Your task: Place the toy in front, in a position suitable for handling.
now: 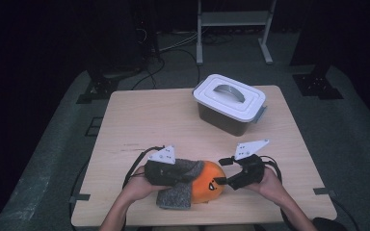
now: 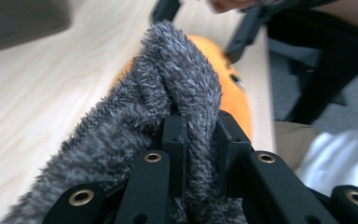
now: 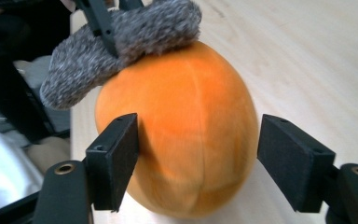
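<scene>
Looking down from the high view first: a light wooden table [image 1: 139,115] with a dark storage box [image 1: 229,104] sitting at the far right, white lid with a grey handle on top. At the near edge, pretty much in the middle, there's an orange plush ball [image 1: 211,186] with a fuzzy grey cloth [image 1: 177,188] draped over its left side. The left gripper [image 1: 180,176] sits on the cloth from the left, and the right gripper [image 1: 221,181] comes at the ball from the right, both held in a person's hands.

Left gripper view: the jaws are clenched tight on a fold of the grey cloth [image 2: 168,126], fuzz bunched up between the pads. The orange ball [image 2: 233,98] peeks out just behind it, and the other gripper is at the far end, blurry.

Right gripper view: the right gripper [image 3: 198,158] has its jaws spread either side of the orange ball [image 3: 177,140]. The left pad sits right at the plush, the right pad stands clear of it, so it's released, not squeezing. The grey cloth [image 3: 121,42] lies over the top far side of the ball, pinched by the other gripper.
</scene>
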